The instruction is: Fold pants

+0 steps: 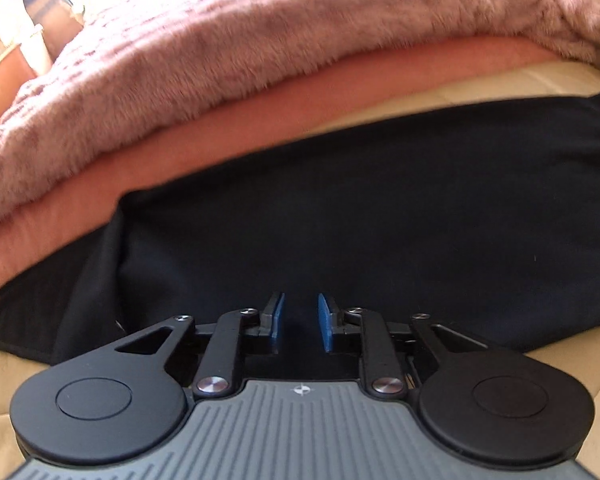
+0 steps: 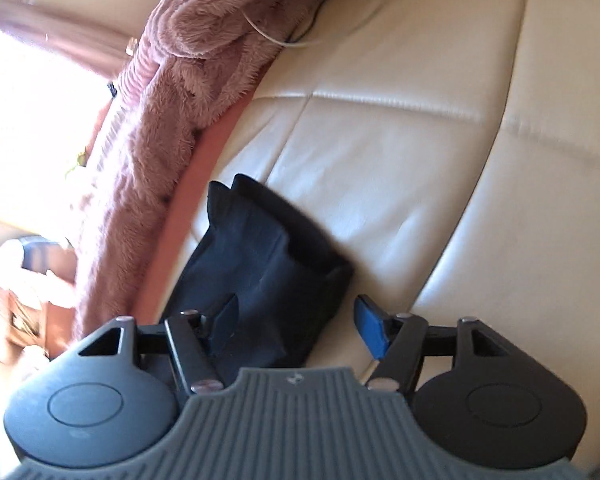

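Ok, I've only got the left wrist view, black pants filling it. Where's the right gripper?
Observer: The right gripper sits at one end of the pants, fingers wide open, holding nothing.
Operator: Which end is that?
Observer: Cannot tell; that end shows stacked layers of cloth with a raised edge, lying on the cream sofa.
Operator: Anything else near there?
Observer: A white cable runs out from under the pink blanket onto the cushion, well beyond the pants.
Operator: Is the right gripper touching the cloth?
Observer: One finger overlaps the cloth in the view; the blue-padded one is over bare cushion.
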